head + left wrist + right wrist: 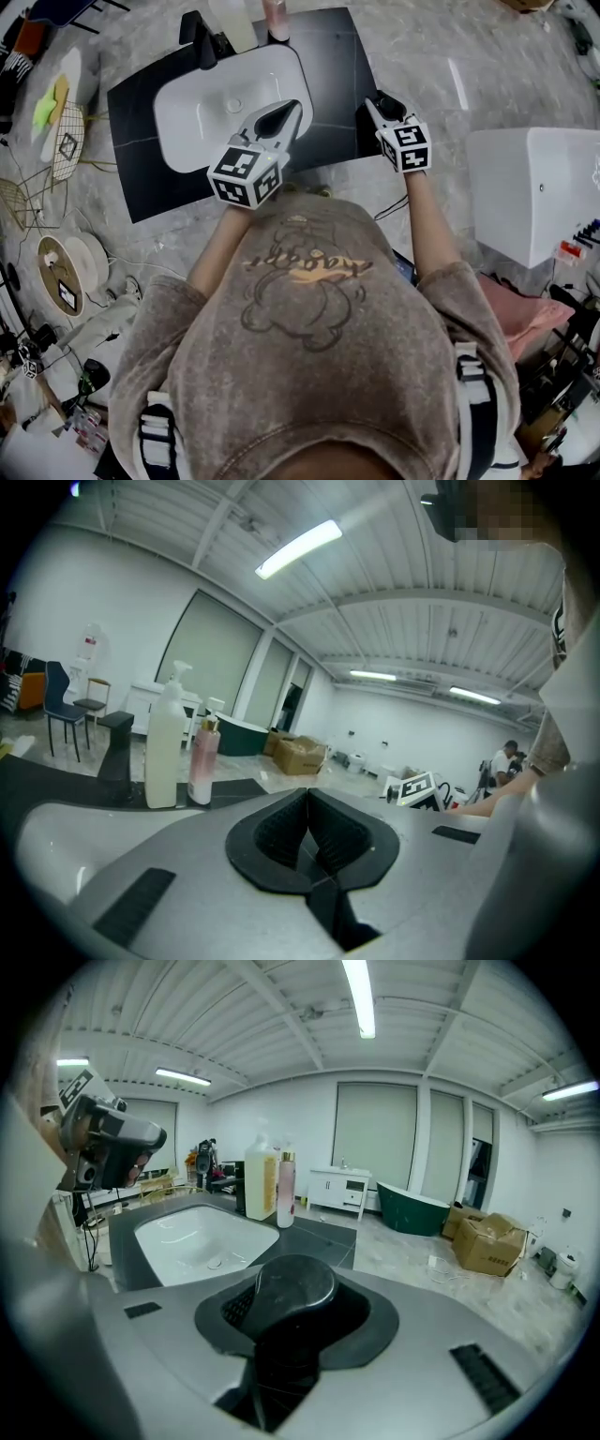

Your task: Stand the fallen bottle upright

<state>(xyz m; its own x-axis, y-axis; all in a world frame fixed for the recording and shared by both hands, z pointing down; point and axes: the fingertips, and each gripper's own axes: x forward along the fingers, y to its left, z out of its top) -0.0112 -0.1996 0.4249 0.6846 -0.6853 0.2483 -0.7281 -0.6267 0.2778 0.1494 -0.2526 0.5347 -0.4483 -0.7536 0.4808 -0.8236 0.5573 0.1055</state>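
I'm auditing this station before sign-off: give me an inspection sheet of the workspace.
Surface: black counter with a white sink.
Job's things: white bottle and pink bottle upright beyond the sink; none seen lying down.
Clutter: reel and wire rack on the floor.
Grippers: left gripper shut, empty; right gripper apparently shut on a dark round thing.
Cables: thin cable on the floor.
Surroundings: white box, cardboard boxes.

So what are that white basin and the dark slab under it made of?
The basin looks like glossy white ceramic or resin: smooth, with bright reflections. The slab looks like dark smooth stone or tile, with thin joint lines.
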